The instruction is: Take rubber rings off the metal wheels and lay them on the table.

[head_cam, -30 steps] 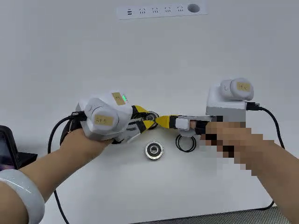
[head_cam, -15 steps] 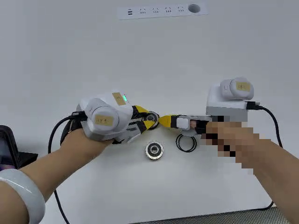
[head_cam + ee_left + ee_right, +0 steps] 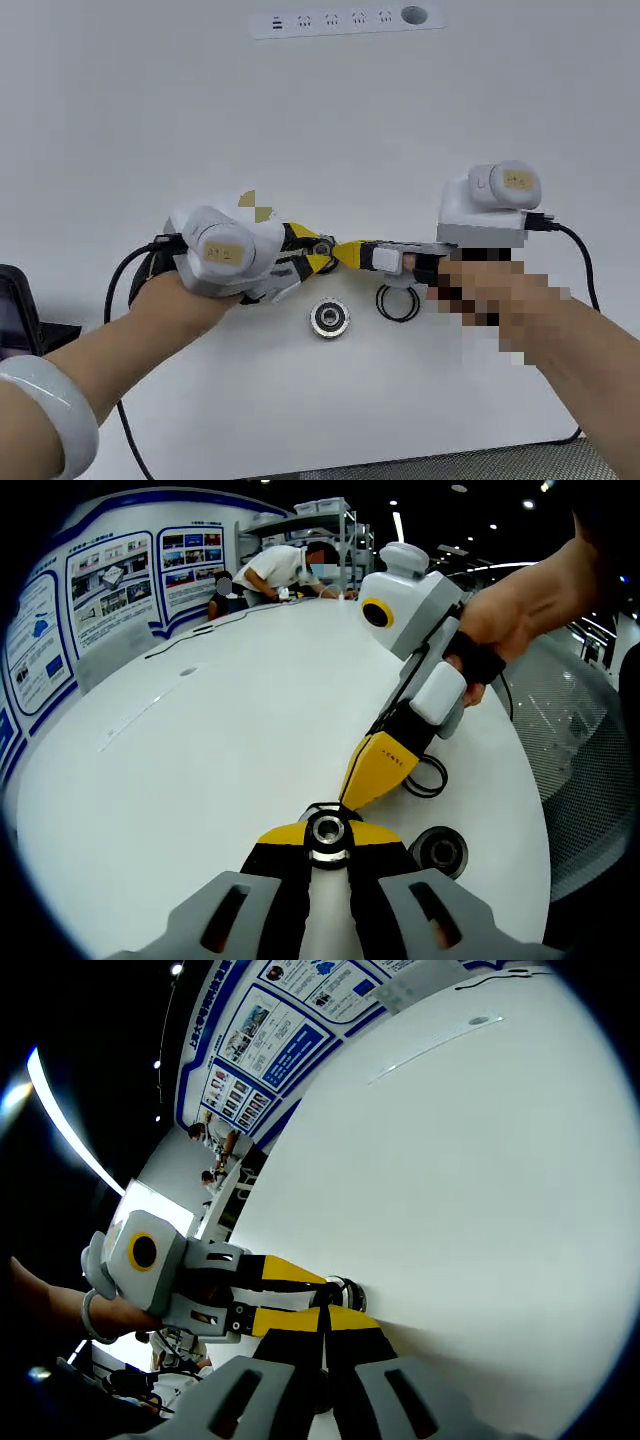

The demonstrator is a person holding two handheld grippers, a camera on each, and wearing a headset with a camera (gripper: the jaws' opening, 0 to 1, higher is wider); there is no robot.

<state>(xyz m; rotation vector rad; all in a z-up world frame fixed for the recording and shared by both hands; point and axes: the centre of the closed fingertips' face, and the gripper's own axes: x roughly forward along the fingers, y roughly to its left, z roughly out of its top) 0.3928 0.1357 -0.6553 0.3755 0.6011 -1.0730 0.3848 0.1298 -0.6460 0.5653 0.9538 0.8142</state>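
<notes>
Item 1: metal wheel (image 3: 328, 832), silver with a dark centre, off the table and clamped between the yellow tips of the left gripper (image 3: 327, 842); in the head view it sits at mid-bench (image 3: 325, 247).
Item 2: right gripper (image 3: 325, 1322), jaws drawn together, yellow tips touching the rim of wheel 1 from the opposite side. Whether a ring is pinched between them cannot be told.
Item 3: loose rubber rings (image 3: 398, 304), black, overlapping, flat on the white table (image 3: 330, 130), just below the right gripper.
Item 4: second metal wheel (image 3: 329, 319), flat on the table, just beside the rings and apart from both grippers.
Item 5: white power strip (image 3: 345, 20), far edge of the table.
</notes>
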